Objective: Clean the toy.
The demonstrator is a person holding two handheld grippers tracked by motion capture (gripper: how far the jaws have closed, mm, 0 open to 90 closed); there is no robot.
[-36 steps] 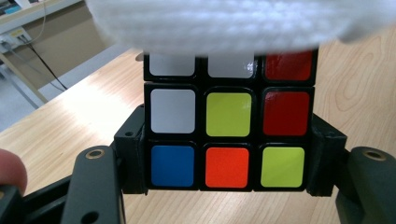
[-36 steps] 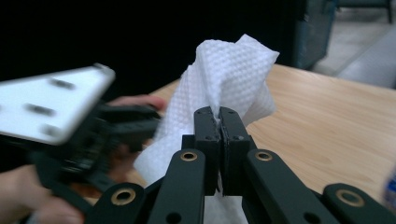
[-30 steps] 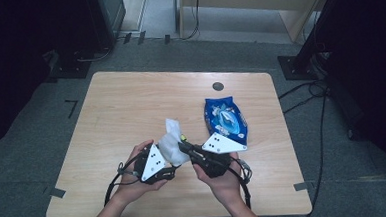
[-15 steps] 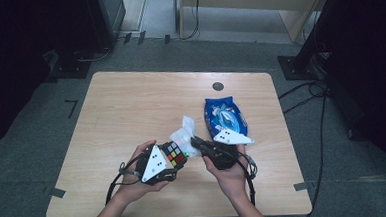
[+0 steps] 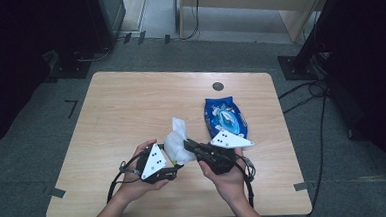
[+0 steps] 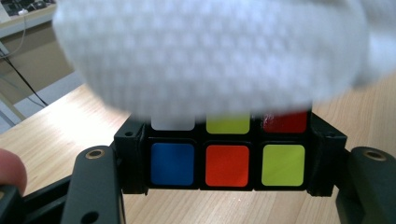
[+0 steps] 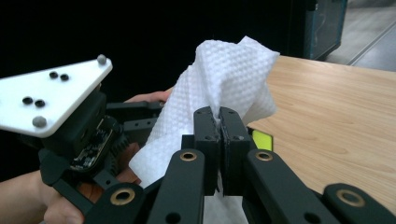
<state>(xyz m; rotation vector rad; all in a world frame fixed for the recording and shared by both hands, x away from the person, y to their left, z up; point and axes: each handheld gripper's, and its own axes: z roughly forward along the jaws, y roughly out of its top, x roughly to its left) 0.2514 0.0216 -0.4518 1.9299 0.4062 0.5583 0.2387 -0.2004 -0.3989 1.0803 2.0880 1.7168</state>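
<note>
Your left hand-held gripper [image 6: 224,186] squeezed the puzzle cube [image 6: 227,158]; your right hand-held gripper [image 7: 219,135] pinched the wet wipe [image 7: 224,84]. Hard rubbing might have knocked the cube loose.

Colour-tiled puzzle cube [image 6: 227,158] upright above the table, white textured wipe [image 7: 219,84] draped over its top.

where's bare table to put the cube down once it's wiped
The table is bare across its whole left half and the far strip up to the round hole. The near right corner, right of the right claw, is free too. It is crowded mid-right: the blue pack, the wipe and the left claw gripping the cube cluster there.
</note>
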